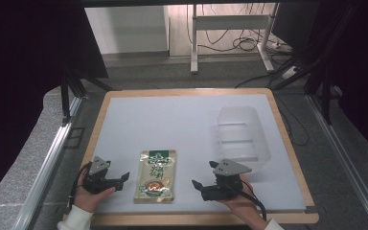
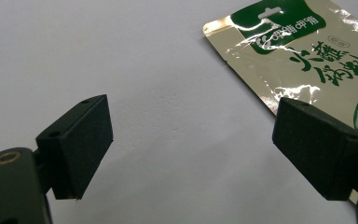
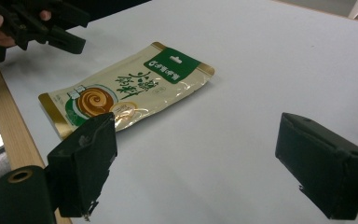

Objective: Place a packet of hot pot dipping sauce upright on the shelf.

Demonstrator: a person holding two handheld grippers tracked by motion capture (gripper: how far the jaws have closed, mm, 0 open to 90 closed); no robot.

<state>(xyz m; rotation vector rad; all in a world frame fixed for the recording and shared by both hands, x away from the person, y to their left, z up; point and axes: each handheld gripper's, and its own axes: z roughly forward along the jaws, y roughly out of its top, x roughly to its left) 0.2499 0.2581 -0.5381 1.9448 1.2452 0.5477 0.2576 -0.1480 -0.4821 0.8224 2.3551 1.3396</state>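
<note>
Your table [image 1: 124, 120] has a pale grey top with a wooden rim; cables trail over the grey floor [image 1: 220, 72] beyond. A gold pouch [image 1: 156, 176] with green script you can't read lies near you, a clear tub [image 1: 242, 134] far right. Your left gripper [image 1: 120, 181] and right gripper [image 1: 202, 184] flank the pouch, fingers apart, empty.

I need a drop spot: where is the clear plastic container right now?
In the high view the clear plastic container sits on the table's right side, toward the far edge, just beyond the right gripper and apart from the snack pouch.
</note>
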